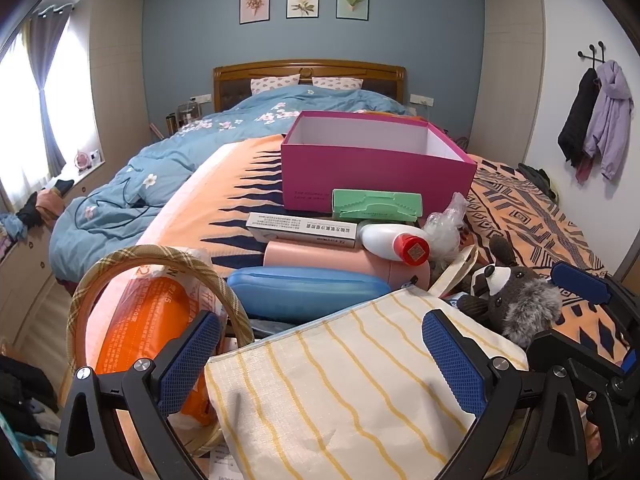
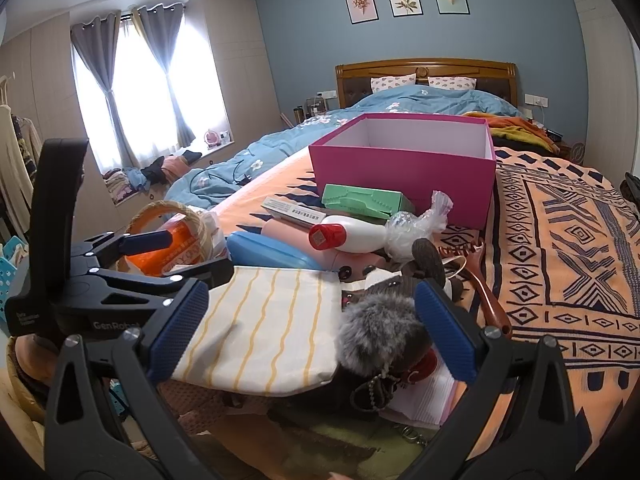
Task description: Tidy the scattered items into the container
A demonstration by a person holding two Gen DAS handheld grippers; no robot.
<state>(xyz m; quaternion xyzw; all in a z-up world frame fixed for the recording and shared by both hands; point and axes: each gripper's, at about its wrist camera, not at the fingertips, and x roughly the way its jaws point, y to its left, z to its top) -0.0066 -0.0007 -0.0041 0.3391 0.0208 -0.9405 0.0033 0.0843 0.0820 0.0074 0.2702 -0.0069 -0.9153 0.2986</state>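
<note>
Striped pouch [image 1: 352,380] between the spread left gripper [image 1: 320,364]; right gripper [image 2: 304,332] likewise apart; clamp pouch, carry into pink box [image 1: 376,176].

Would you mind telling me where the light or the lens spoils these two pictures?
Left wrist view: the window is blown out white, the walls bow from fisheye, and the corners go black. Right wrist view: the window glares too, and the fluffy toy near the lens looks soft.

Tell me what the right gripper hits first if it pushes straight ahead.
Probably the grey fluffy raccoon plush toy, lying between the open right gripper's fingers; the cream yellow-striped fabric pouch lies just left. Depth is uncertain.
</note>
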